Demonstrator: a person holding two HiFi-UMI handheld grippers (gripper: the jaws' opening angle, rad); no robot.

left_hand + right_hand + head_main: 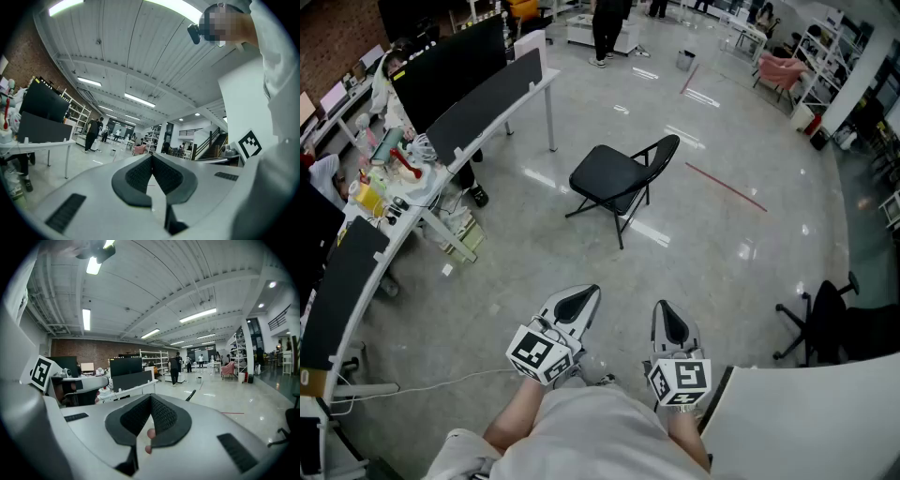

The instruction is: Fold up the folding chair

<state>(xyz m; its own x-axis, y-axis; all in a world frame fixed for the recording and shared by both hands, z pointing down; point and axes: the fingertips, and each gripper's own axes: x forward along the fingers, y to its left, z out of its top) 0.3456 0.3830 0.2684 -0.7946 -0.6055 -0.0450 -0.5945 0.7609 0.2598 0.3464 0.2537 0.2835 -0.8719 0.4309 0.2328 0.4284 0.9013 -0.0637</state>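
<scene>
Closed and empty, my grey left gripper (pixel 584 294) and right gripper (pixel 665 308); black metal folding chair (pixel 607 175) looks rigid, lightish: I'd take its backrest (pixel 665 150).

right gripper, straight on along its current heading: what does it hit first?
Probably the folding chair. The right gripper aims roughly at it across bare floor, with nothing between. Depth is unclear.

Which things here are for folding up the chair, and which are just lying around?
For the job:
- black folding chair, standing open
- left gripper and right gripper, both shut, holding nothing

Just lying about:
- long desk
- black office chair
- pink chair
- small bin
- red tape on the floor
</scene>
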